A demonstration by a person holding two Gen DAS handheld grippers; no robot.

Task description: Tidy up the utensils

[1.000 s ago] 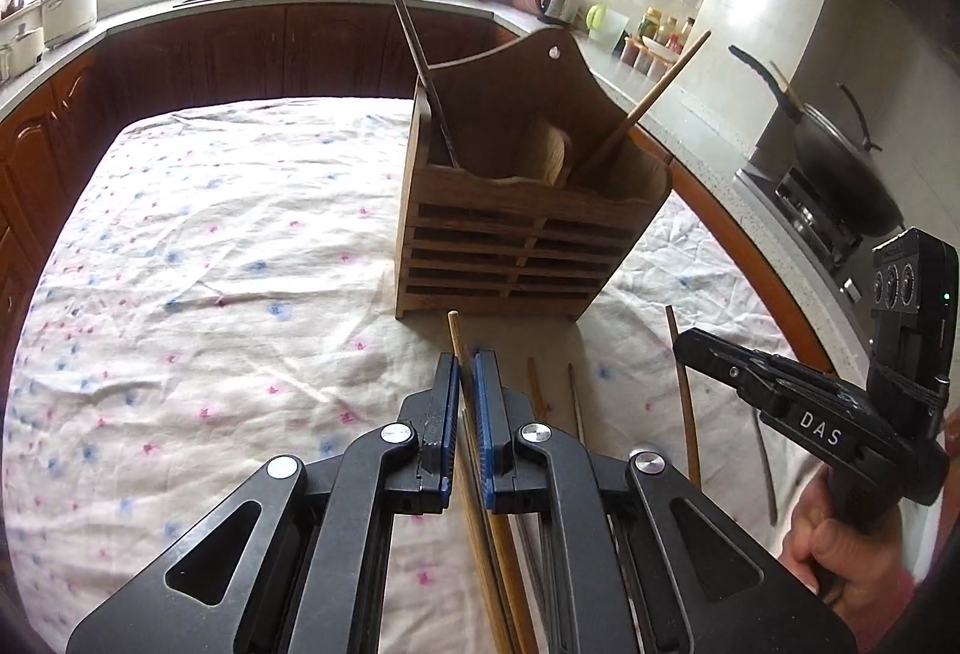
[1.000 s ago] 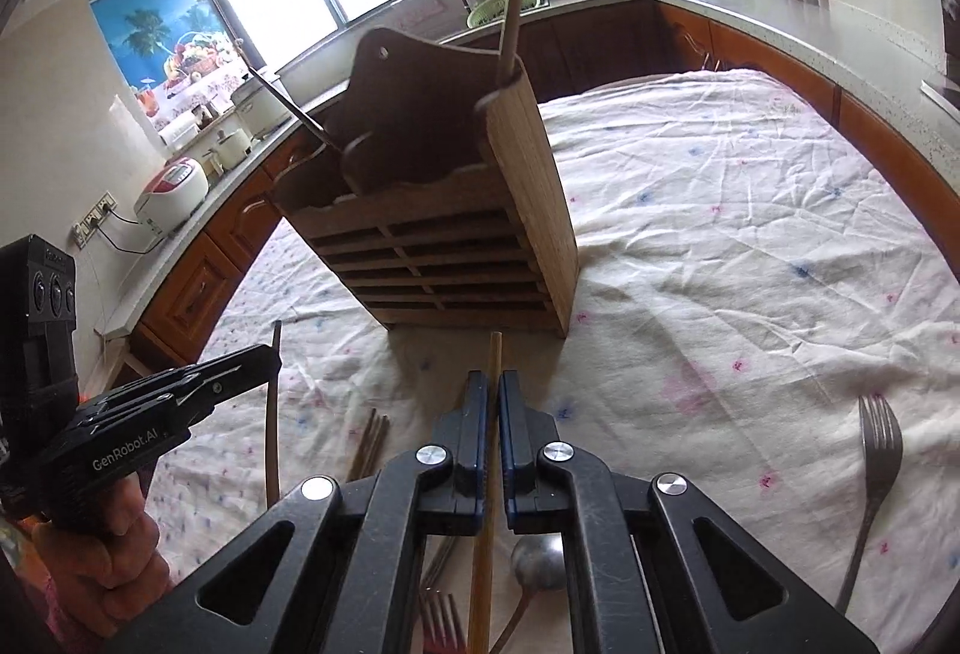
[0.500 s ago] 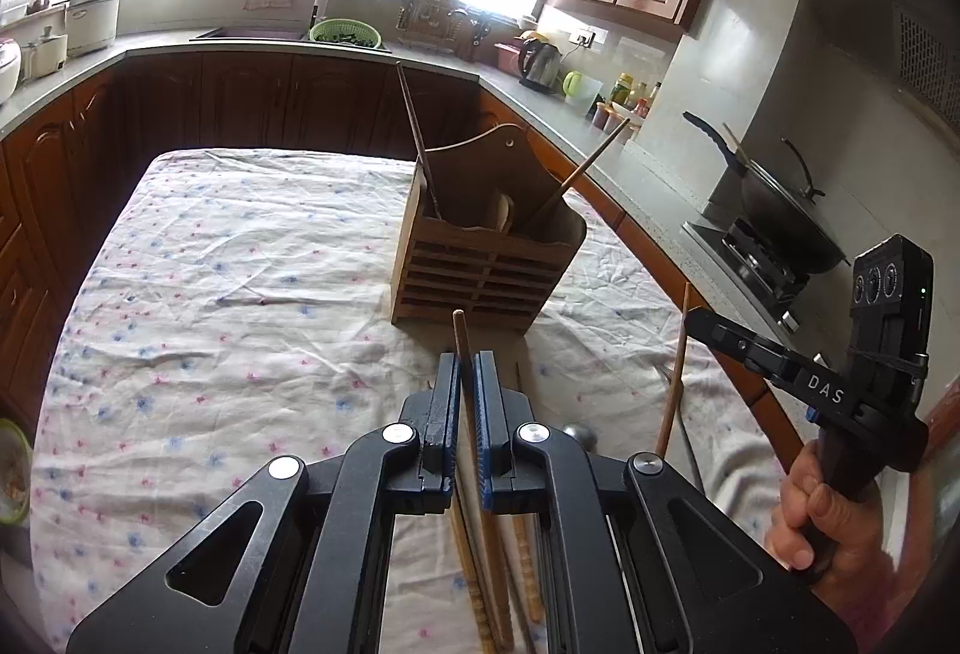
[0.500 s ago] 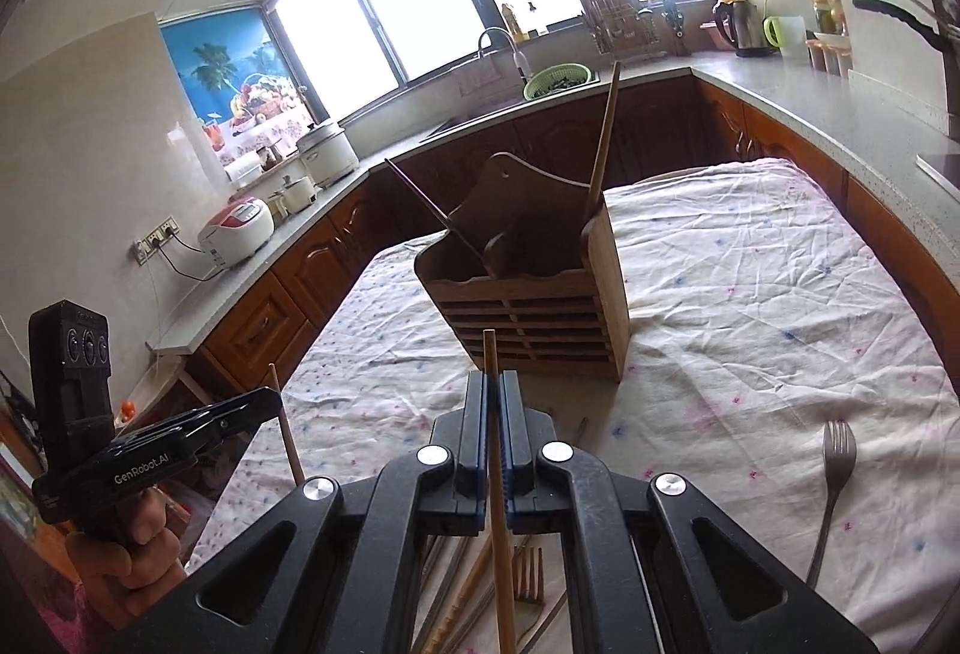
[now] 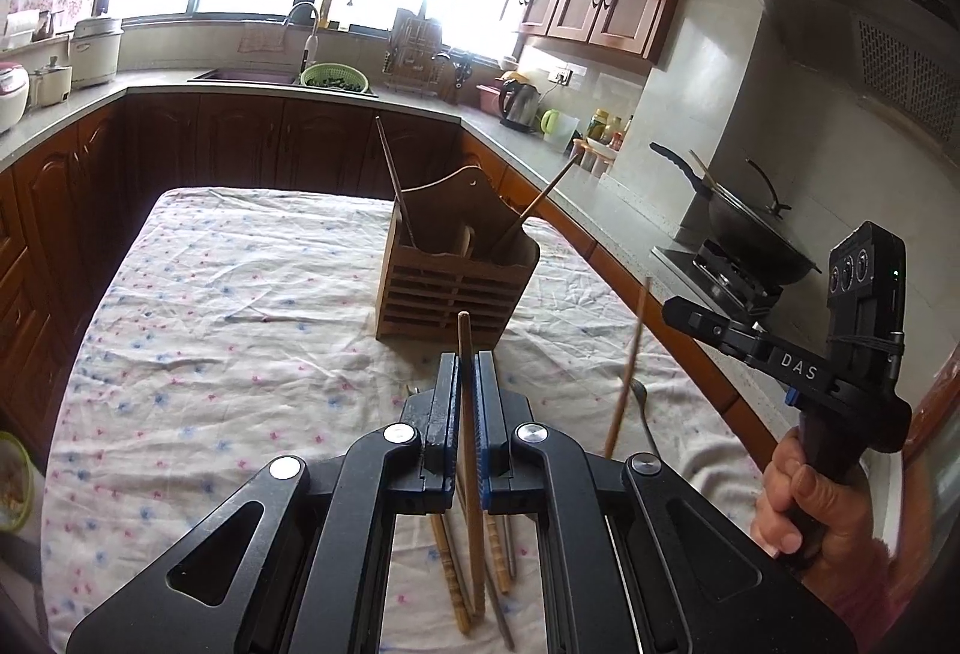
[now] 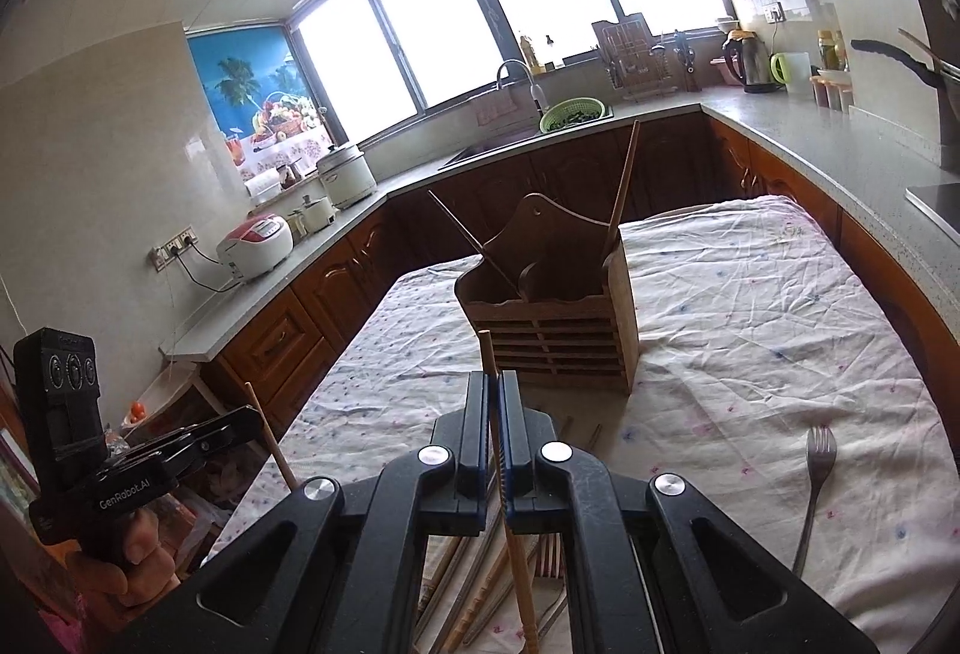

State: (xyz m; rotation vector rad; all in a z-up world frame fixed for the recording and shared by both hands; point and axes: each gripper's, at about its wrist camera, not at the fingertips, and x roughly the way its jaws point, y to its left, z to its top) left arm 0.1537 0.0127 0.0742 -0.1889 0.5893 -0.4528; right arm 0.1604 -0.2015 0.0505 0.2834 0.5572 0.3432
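Above the cloth-covered table, your left gripper has its jaws pinched on one wooden chopstick, tip poking up past the pads, approx. in line w/ the wooden utensil holder beyond. Your right gripper is likewise clamped on a second chopstick, held off the table. The holder stands upright mid-table w/ two sticks leaning in it. Loose chopsticks lie on the cloth below your left gripper; a fork lies well apart, right side.

Wooden holder upright w/ two chopsticks leaning inside.
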